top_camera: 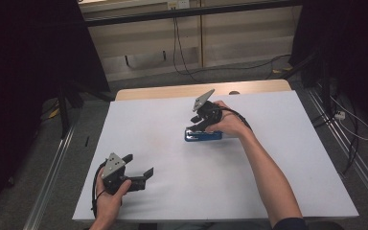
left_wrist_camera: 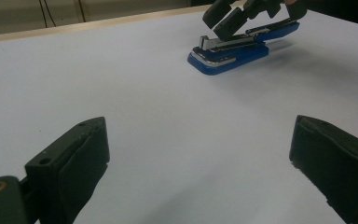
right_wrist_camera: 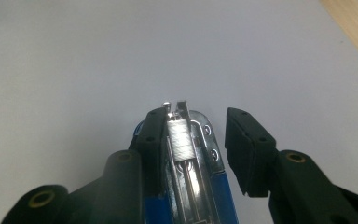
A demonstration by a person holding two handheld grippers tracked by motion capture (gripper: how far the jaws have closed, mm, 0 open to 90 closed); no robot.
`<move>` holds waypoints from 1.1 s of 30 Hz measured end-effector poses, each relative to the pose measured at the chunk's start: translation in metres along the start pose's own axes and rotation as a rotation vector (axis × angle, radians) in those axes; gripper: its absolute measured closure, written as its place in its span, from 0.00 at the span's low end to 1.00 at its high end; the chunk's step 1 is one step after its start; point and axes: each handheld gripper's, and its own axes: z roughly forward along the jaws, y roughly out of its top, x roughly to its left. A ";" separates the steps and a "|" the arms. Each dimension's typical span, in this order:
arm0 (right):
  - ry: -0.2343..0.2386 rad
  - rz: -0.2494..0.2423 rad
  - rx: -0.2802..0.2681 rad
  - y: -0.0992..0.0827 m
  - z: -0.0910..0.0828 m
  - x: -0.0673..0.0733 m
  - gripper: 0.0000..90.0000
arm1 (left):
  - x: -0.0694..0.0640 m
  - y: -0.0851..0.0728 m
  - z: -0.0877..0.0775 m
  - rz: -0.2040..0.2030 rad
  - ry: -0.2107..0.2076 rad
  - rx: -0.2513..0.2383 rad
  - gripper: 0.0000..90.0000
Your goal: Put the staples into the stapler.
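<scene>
A blue stapler (top_camera: pixel 203 136) lies on the white table (top_camera: pixel 268 158), a little right of its middle. Its metal staple channel (right_wrist_camera: pixel 181 140) is exposed, with a white strip of staples in it. My right gripper (top_camera: pixel 199 125) points down over the stapler (right_wrist_camera: pixel 214 196) and straddles it. One pad (right_wrist_camera: pixel 153 135) lies against the stapler's side and the other pad (right_wrist_camera: pixel 242 144) stands clear of it, so the gripper is open. My left gripper (top_camera: pixel 139 164) rests near the front left of the table. It is wide open and empty, facing the stapler (left_wrist_camera: pixel 228 53) and the right gripper (left_wrist_camera: pixel 228 18).
A wooden edge (top_camera: pixel 172 91) runs along the table's far side. Metal rails (top_camera: pixel 52 172) flank the table on the floor, and cables (top_camera: pixel 350 124) lie on the floor at the right. White tabletop (left_wrist_camera: pixel 144 84) stretches between my left gripper and the stapler.
</scene>
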 end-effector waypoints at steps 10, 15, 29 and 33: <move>-0.046 0.140 -0.033 -0.007 -0.004 0.000 0.34 | 0.000 0.000 0.000 0.000 0.002 0.000 0.05; -0.091 0.189 -0.058 -0.010 -0.008 0.002 0.19 | 0.000 0.000 0.000 0.001 0.001 0.000 0.05; -0.203 0.313 -0.152 -0.020 -0.025 0.007 0.07 | 0.001 0.000 0.000 0.001 0.005 0.003 0.05; -0.233 0.336 -0.183 -0.021 -0.030 0.009 0.07 | 0.001 0.000 0.001 -0.002 0.005 0.002 0.05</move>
